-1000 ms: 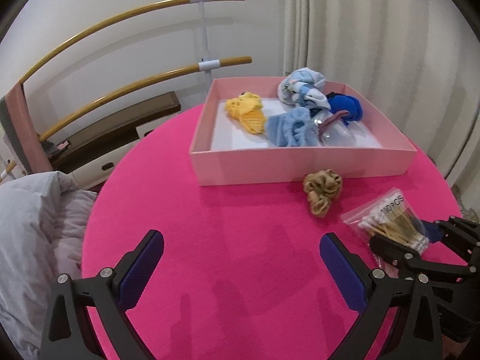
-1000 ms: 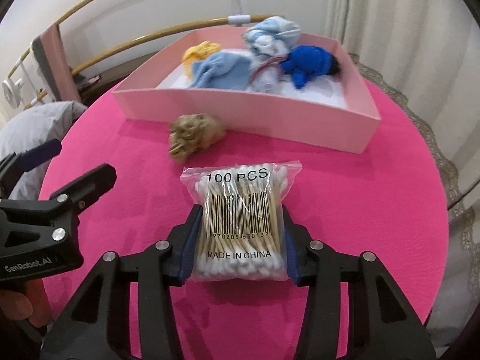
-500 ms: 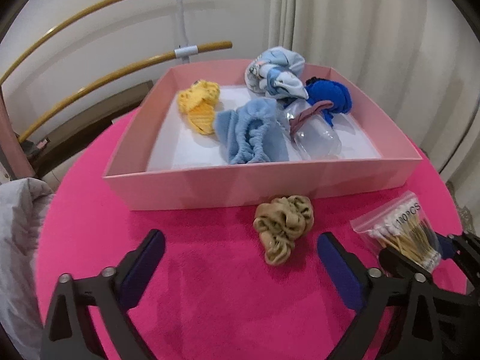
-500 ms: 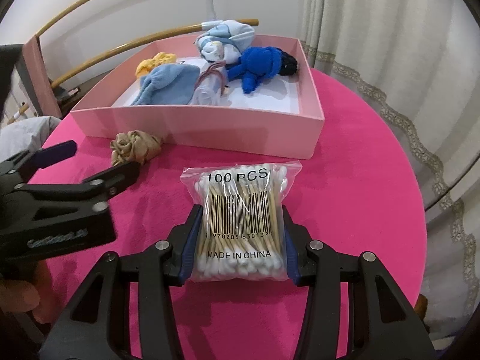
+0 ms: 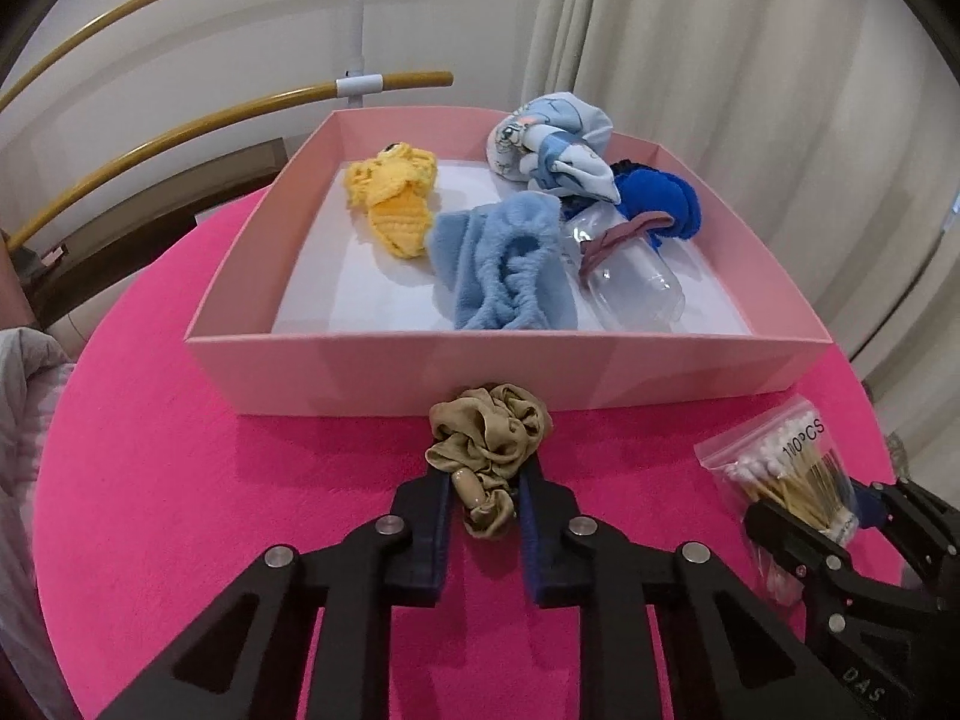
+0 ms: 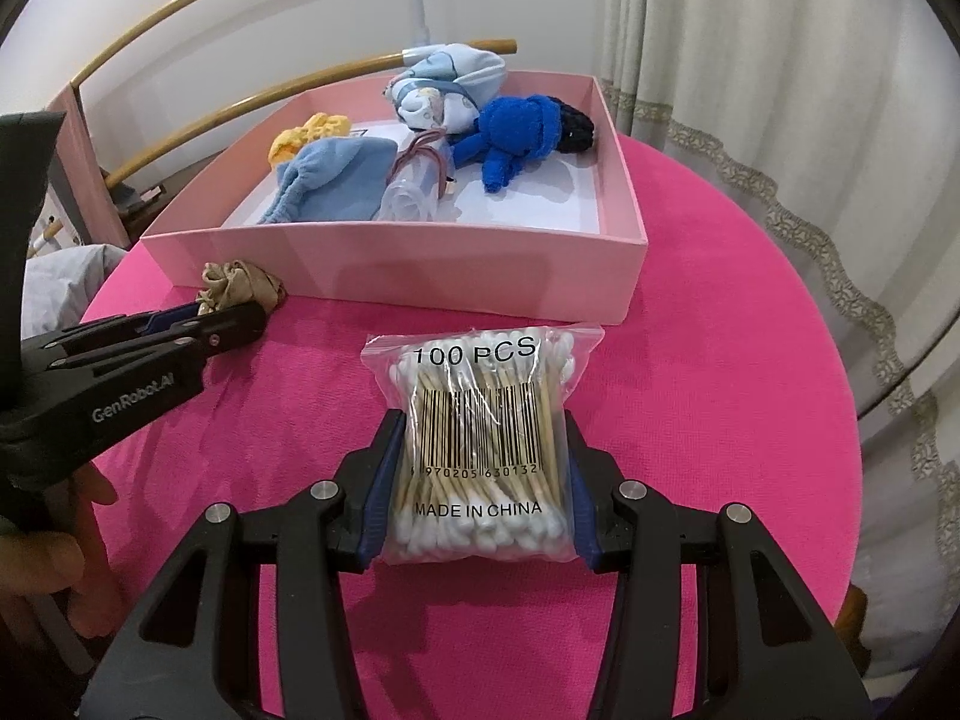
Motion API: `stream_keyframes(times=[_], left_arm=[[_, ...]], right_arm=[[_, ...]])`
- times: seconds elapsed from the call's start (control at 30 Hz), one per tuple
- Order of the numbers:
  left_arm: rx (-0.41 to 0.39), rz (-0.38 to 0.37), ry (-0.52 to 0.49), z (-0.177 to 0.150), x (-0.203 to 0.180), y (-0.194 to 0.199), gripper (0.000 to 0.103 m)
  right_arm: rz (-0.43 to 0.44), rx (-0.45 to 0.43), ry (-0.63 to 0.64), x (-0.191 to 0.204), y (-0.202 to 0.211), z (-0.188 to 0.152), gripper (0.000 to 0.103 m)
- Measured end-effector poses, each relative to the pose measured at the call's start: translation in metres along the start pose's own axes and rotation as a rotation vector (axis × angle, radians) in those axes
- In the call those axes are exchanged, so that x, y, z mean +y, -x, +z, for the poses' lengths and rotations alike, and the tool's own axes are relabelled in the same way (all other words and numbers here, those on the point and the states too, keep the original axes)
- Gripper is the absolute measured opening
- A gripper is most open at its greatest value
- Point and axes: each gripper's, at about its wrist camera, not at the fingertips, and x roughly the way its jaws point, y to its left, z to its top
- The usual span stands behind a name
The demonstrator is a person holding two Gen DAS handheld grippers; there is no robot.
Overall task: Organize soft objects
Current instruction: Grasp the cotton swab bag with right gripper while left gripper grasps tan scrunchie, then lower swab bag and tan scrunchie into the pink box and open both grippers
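Observation:
A tan satin scrunchie (image 5: 489, 450) lies on the pink tablecloth just in front of the pink box (image 5: 510, 369). My left gripper (image 5: 485, 510) is shut on the scrunchie's near end. It also shows in the right wrist view (image 6: 240, 291), with the left gripper (image 6: 198, 324) at the left. My right gripper (image 6: 477, 498) is shut on a clear bag of cotton swabs (image 6: 480, 438), held just above the cloth. The bag shows at the right of the left wrist view (image 5: 786, 474).
The box holds a yellow knit toy (image 5: 393, 204), a light blue fleece pouch (image 5: 504, 264), a clear bottle with a hair tie (image 5: 630, 276), a dark blue plush (image 5: 660, 201) and a patterned cloth bundle (image 5: 552, 144). Curtains hang behind; a gold rail stands at the back left.
My left gripper moved forward to the scrunchie and closed on it. My right gripper kept hold of the swab bag and turned a little to the left.

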Motion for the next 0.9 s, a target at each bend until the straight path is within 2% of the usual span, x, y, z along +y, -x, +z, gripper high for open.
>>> stream_keyframes(times=[0.23, 0.57, 0.7, 0.9], left_arm=[[-0.034, -0.016, 0.010, -0.006, 0.008, 0.025, 0.013], [-0.085, 0.010, -0.014, -0.011, 0.016, 0.068, 0.013], [-0.123, 0.015, -0.023, -0.002, 0.022, 0.091, 0.013], [-0.204, 0.020, -0.053, 0.027, 0.025, 0.124, 0.013]], right_arm=[[-0.005, -0.005, 0.011, 0.008, 0.007, 0.000, 0.045], [0.028, -0.045, 0.014, 0.017, 0.031, 0.010, 0.045], [0.041, -0.084, 0.028, 0.021, 0.047, 0.027, 0.045], [0.030, -0.174, 0.054, 0.022, 0.076, 0.072, 0.045]])
